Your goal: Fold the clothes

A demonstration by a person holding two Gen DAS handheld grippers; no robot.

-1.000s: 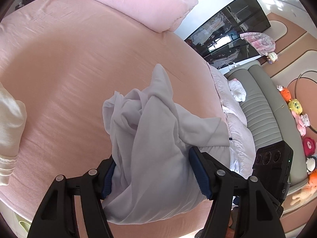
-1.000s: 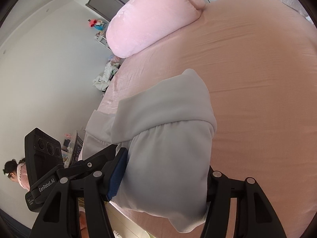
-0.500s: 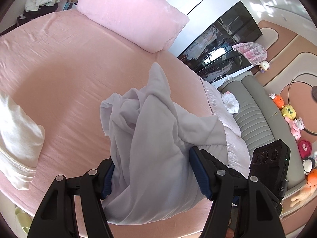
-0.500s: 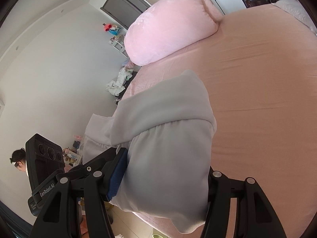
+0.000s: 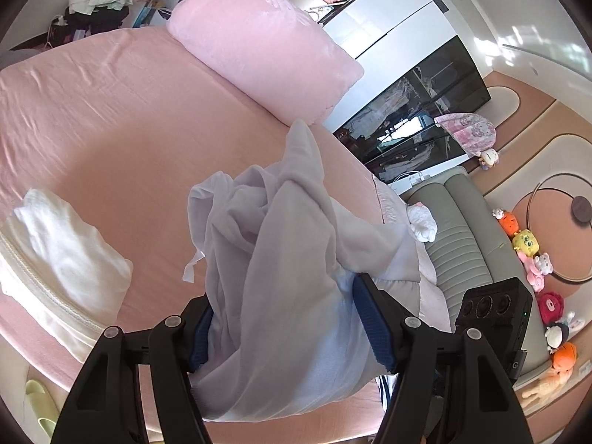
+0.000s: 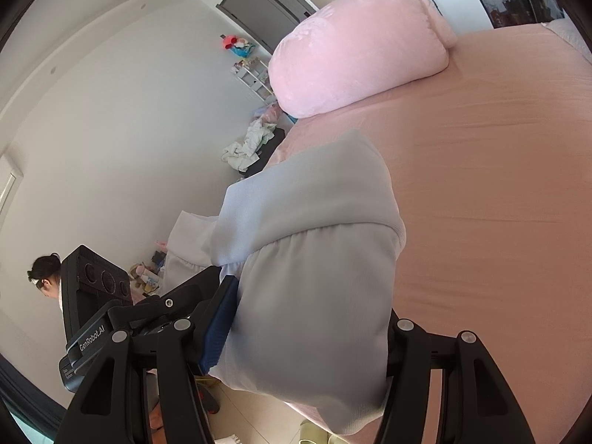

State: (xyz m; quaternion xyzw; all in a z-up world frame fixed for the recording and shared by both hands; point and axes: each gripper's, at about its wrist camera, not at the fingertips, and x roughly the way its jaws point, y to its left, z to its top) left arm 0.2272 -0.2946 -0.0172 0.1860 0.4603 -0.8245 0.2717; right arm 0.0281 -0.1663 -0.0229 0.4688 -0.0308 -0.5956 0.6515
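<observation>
Gripper jaws on the left gripper (image 5: 285, 329) are clamped on a bunched pale grey garment (image 5: 281, 259), which fills the lower centre of the left wrist view and is pressed between the blue pads (image 5: 370, 322). A pointed fold of the cloth is raised toward the middle of that frame, and a loose white tie is seen hanging at the garment's left edge. The right gripper (image 6: 307, 329) is likewise clamped on the same grey garment (image 6: 314, 277); in the right wrist view the cloth bulges between the fingers in the lower centre, with a gathered seam running across it. The garment is held above the near edge of the pink bed (image 5: 111, 140), whose sheet is spread across the left and centre of the left wrist view. A folded white item (image 5: 63, 259) is laid on the bed at the left edge of that frame. A large pink pillow (image 5: 266, 44) is placed at the top centre. A grey sofa (image 5: 455, 244) with plush toys (image 5: 525, 240) beside it is seen at the right. In the right wrist view a person (image 6: 46, 277) is visible at the lower left.
</observation>
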